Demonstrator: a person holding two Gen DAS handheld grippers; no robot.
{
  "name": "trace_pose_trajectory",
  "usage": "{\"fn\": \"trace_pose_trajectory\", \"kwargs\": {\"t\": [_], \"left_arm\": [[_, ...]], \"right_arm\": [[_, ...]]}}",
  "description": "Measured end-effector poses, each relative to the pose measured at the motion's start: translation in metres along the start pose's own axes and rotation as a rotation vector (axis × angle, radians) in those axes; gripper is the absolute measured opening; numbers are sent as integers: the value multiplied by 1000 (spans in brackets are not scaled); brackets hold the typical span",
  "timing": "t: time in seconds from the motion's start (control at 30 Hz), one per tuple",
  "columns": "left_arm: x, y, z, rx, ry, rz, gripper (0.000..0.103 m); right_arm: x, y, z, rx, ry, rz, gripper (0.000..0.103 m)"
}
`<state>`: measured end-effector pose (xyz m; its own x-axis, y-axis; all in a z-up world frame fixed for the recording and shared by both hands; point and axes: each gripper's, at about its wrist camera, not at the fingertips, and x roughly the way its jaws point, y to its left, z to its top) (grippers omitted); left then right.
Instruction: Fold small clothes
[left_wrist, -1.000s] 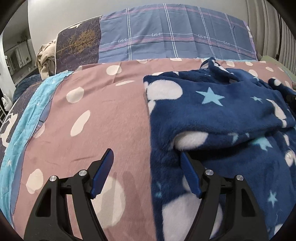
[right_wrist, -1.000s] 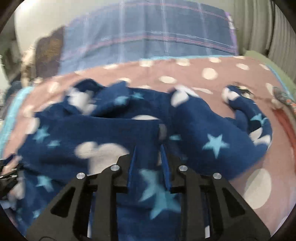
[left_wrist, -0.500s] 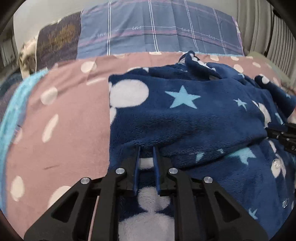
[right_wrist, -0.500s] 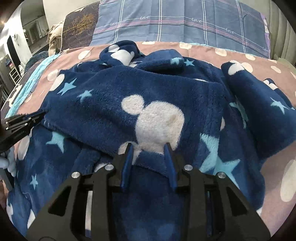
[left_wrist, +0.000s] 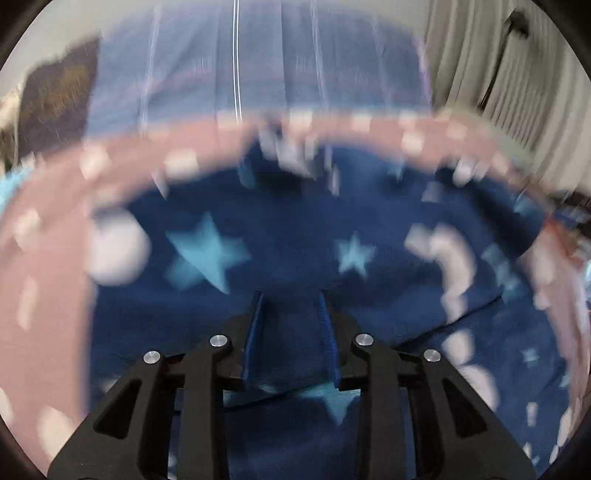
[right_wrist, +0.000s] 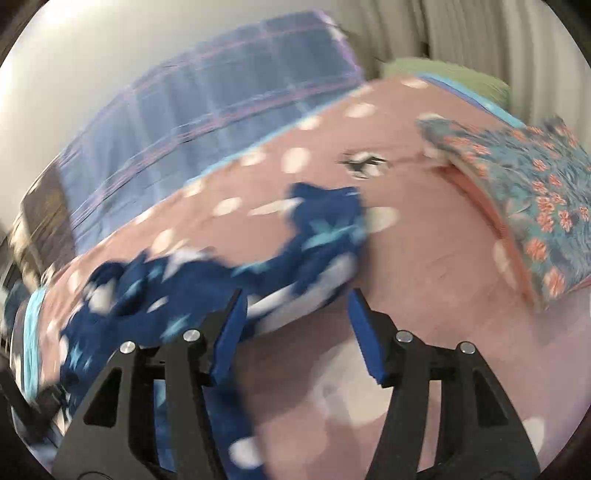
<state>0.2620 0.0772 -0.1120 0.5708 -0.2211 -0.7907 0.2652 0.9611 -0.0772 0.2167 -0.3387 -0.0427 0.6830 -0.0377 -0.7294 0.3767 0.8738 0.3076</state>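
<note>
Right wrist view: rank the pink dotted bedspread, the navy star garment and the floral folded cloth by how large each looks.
1. Pink dotted bedspread, most of the frame.
2. Navy star garment, across the lower left.
3. Floral folded cloth, at the right edge; partly cut off, so its true size is unsure.

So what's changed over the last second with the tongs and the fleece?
Both tongs let go: the left tongs pinched the dark blue star-print fleece garment, then have just been opening over it; the right tongs have just been opening too, swinging toward its right edge. The pink spotted bedspread stayed put.
</note>
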Motion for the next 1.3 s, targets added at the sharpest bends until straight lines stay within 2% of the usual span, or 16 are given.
{"fn": "trace_pose_trajectory", "kwargs": {"t": [0.1, 0.2, 0.23, 0.3, 0.37, 0.47, 0.53, 0.6, 0.67, 0.7, 0.77, 0.83, 0.87, 0.97, 1.1, 1.3], "left_arm": [[6, -19, -4, 69, -48, 104, 31], [7, -16, -5, 56, -48, 90, 32], [8, -16, -4, 49, -46, 83, 32], [9, -14, -4, 47, -47, 81, 32], [9, -15, -5, 48, -47, 81, 32], [6, -13, -6, 38, -49, 69, 33], [5, -9, -5, 27, -48, 55, 33], [4, -5, -5, 21, -49, 47, 33], [3, -2, -5, 9, -52, 33, 33], [1, 2, -5, -6, -57, 15, 33], [-1, 13, -5, -53, -66, -42, 33], [-7, 34, -6, -143, -79, -134, 33], [-10, 40, -7, -175, -85, -163, 33], [-23, 62, -9, -258, -100, -230, 38], [-42, 70, -9, -287, -150, -333, 51], [-52, 76, -8, -410, -166, -542, 65]], "right_arm": [[28, -20, 13, 142, 78, 105, 59], [55, -23, 22, 196, 105, 132, 62], [68, -22, 24, 193, 130, 122, 66], [86, -21, 26, 204, 171, 91, 65], [90, -27, 29, 232, 139, 66, 14], [65, -26, 37, 253, 1, 149, 12], [36, -3, 40, 169, -92, 238, 12], [-1, 48, 31, -43, -164, 334, 12], [-31, 104, 4, -277, -186, 429, 14], [-44, 132, -23, -417, -178, 491, 15], [-49, 167, -71, -636, -140, 531, 22], [-36, 189, -132, -858, -63, 480, 22], [-30, 191, -149, -904, -30, 463, 22], [-8, 180, -178, -921, 55, 447, 27], [-4, 164, -176, -835, 80, 439, 34], [-6, 175, -190, -864, 94, 424, 44]]}}
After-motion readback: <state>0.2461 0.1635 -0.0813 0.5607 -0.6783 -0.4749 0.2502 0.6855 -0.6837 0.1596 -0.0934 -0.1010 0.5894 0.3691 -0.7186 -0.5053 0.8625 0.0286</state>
